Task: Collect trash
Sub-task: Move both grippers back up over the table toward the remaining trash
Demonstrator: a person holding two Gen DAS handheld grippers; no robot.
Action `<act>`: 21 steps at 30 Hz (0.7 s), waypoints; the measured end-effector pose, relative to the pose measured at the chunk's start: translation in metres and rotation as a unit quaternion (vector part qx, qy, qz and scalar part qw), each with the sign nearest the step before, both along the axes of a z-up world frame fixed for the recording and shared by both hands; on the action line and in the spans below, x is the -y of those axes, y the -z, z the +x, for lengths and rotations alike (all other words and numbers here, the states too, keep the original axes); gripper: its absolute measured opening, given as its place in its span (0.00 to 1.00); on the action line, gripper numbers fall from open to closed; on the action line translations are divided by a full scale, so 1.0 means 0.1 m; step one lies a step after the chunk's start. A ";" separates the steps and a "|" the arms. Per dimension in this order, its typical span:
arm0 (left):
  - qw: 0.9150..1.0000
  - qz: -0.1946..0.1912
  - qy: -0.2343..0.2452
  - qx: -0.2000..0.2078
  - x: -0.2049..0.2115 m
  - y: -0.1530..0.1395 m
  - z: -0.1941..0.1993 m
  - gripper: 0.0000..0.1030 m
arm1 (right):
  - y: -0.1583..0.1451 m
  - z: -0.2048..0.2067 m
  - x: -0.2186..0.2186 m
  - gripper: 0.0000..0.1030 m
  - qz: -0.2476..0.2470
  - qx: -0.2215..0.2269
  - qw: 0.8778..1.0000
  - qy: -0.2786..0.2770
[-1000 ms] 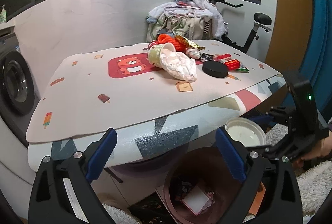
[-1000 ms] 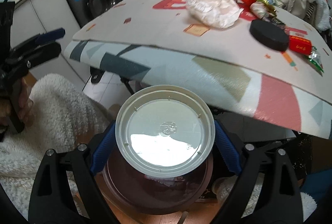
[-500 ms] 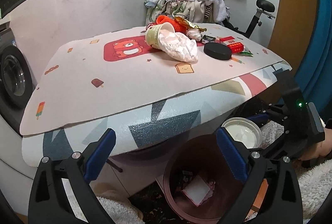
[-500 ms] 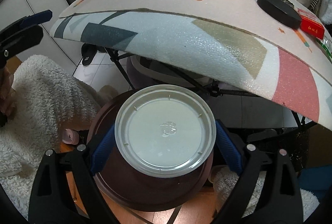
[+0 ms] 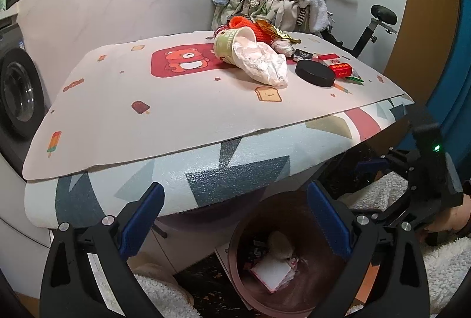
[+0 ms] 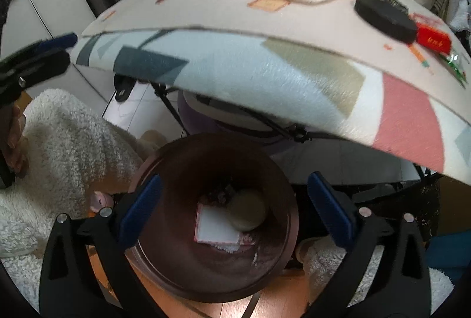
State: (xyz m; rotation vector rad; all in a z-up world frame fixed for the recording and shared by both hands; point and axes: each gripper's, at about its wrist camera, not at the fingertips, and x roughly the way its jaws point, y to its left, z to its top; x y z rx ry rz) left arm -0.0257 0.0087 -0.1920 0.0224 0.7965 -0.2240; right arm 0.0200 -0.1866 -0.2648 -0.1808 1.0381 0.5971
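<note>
Both of my grippers are released and empty, hanging near the brown round bin (image 6: pixel 215 232) that stands on the floor under the front edge of the tabletop (image 5: pixel 176 118). My right gripper (image 6: pixel 235 212) sits directly over the bin's mouth, and its jaws have just been opening to their widest; nothing is between the blue pads now. The pale round plastic lid (image 6: pixel 247 210) that they carried a second ago lies at the bottom of the bin, tipped against a flat white square of packaging (image 6: pixel 216 225). I held the lid over the middle of the opening so that a thin, light disc would fall straight in instead of catching on the smooth rim. My left gripper (image 5: pixel 235 218) waits just beside the bin, jaws wide, pointed up across the padded, printed table cover, I would say ready for the next piece. What is left to collect is bunched toward the far right corner of the tabletop: a green paper cup (image 5: pixel 232 44) lying on its side, crumpled white wrapping (image 5: pixel 262 65) spilling out of its mouth, a flat black disc (image 5: pixel 315 73) nearer the right edge, a red carton (image 5: pixel 338 68) just behind it, and some gold foil (image 5: pixel 276 31). The crumpled wrapping looks soft and should squash easily; the disc looks hard and low, awkward to pinch.
</note>
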 end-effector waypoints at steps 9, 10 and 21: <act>1.000 -0.005 0.003 -0.009 0.00 0.02 0.03 0.94 | -0.25 0.00 0.15 0.95 0.011 0.057 0.998 0.039; 1.000 -0.004 0.003 -0.009 0.00 0.02 0.03 0.94 | -0.26 0.00 0.17 0.95 0.012 0.061 0.997 0.043; 1.000 0.006 -0.003 -0.020 0.03 0.06 0.07 0.94 | -0.34 0.01 0.28 0.95 0.019 0.083 0.994 0.072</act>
